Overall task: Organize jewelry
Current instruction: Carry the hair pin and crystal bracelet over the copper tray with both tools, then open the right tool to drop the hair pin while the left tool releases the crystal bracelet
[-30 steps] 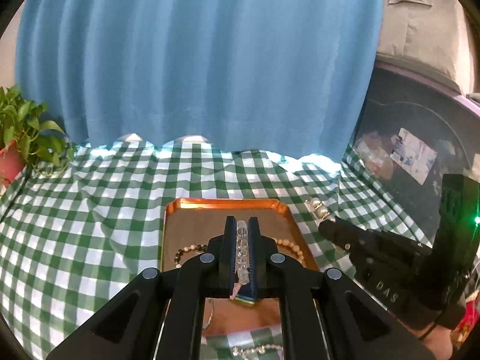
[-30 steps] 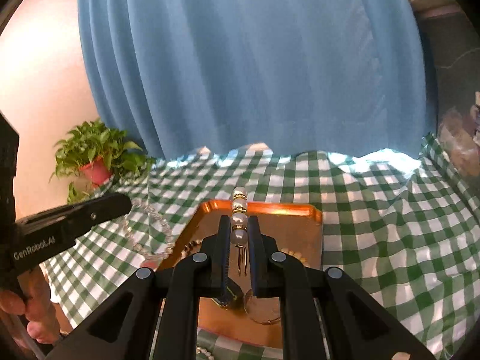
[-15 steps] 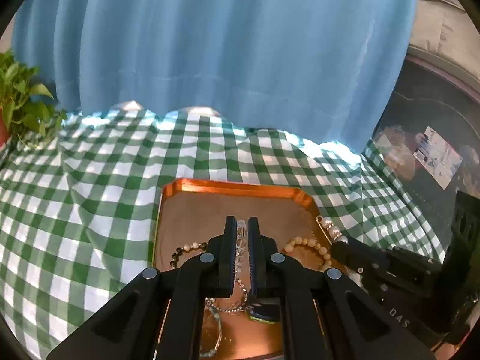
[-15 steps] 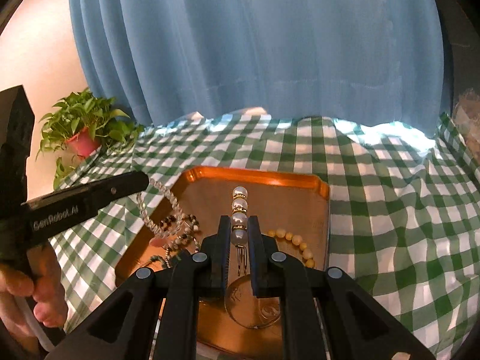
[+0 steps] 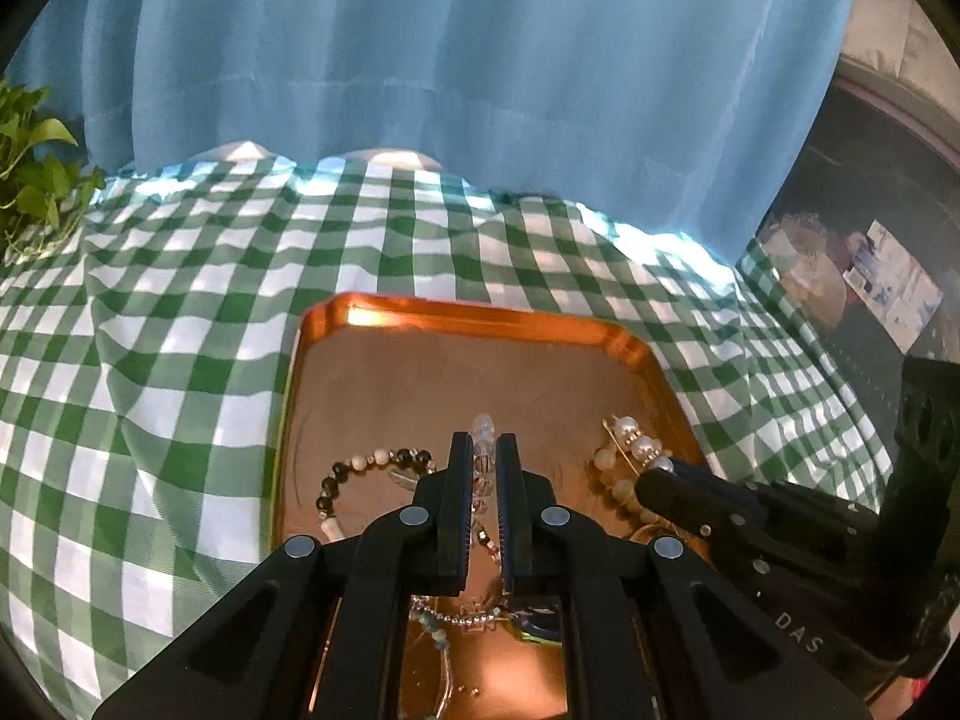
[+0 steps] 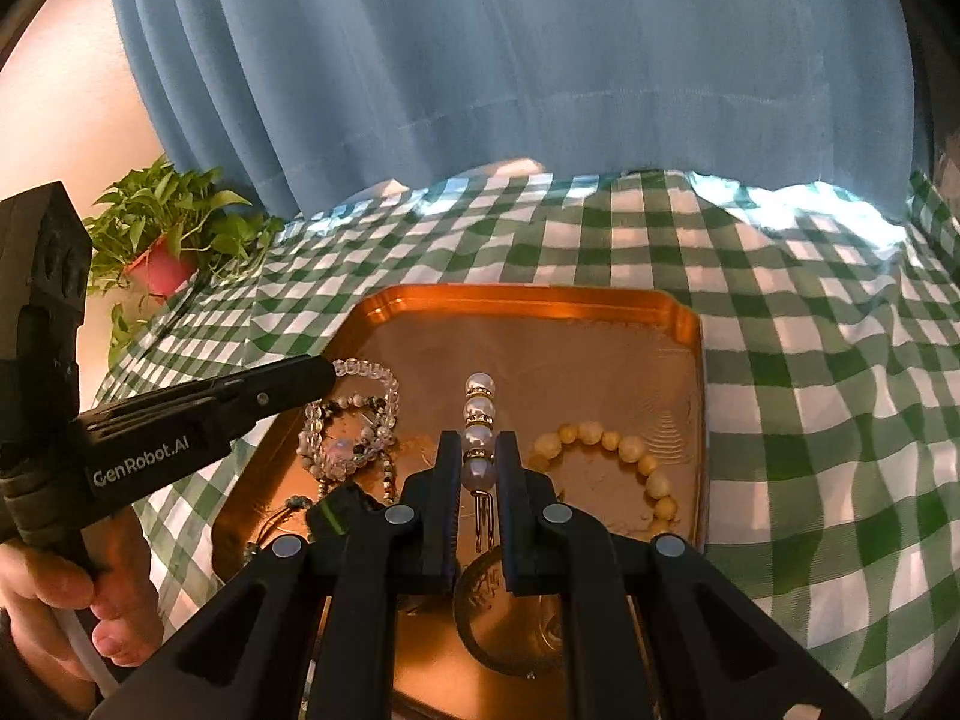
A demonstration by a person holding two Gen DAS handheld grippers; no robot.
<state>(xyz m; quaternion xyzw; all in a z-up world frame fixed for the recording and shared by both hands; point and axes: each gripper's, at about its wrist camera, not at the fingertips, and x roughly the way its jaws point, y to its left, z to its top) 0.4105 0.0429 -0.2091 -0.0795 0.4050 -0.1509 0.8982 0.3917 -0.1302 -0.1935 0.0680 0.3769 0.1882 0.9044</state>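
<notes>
A copper tray lies on the green checked cloth. My left gripper is shut on a clear bead bracelet and holds it low over the tray; it also shows in the right wrist view. My right gripper is shut on a pearl hairpin, also over the tray; the pin shows in the left wrist view. In the tray lie a black-and-white bead bracelet, a yellow bead bracelet and thin chains.
A blue curtain hangs behind the table. A potted plant stands at the far left on the cloth. A dark case stands at the right. A round clear dish sits in the tray's near part.
Both grippers have come down and forward over the tray with their pieces still held. The clear bracelet now hangs onto the tray's left side.
</notes>
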